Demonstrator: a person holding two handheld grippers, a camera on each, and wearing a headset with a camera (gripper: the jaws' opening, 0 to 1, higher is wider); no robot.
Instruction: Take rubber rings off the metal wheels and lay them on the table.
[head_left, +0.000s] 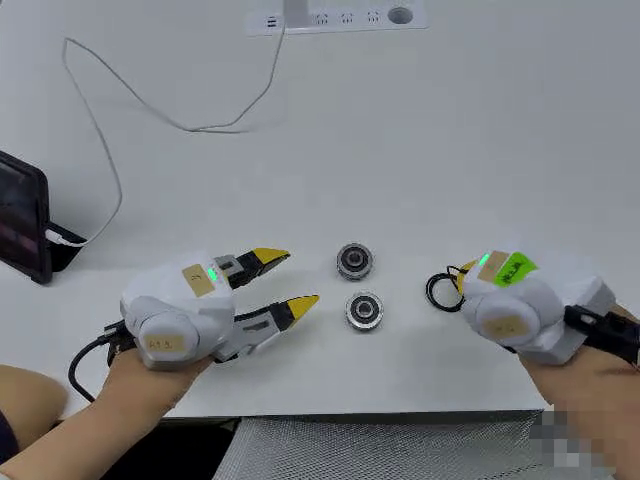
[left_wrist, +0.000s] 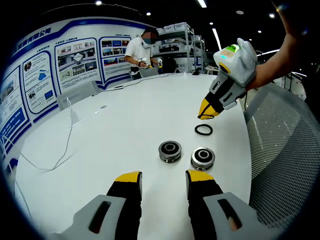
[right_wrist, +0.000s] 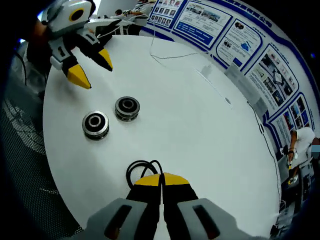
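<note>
Left gripper: spread wide, empty, low over the table, pointed at the two metal wheels from just beside them. Right gripper: jaws pressed together, tips right at a black rubber ring lying flat on the table, well clear of the wheels on their right. Unclear whether pinching a strand of rubber or only hovering over it. Possibly a second thin loop at the tips in the right gripper view, too small to call.

Wheels side by side mid-table, apart from each other, both lying flat. Far wheel: darker round the rim, so probably a ring on it yet. Near wheel: more bare metal showing. Judgement only.

Handling: ring thin, soft, stretchy, near weightless, likely to snap back or flick away if released under tension. Wheel small, dense, smooth steel, prone to skating on the slick tabletop.

Suggest pinning the wheel by its flat faces or hub with one gripper. Then hook the ring at the outer rim with the other gripper and roll it off sideways rather than pulling straight. Lay it down beside the ring already on the table.
</note>
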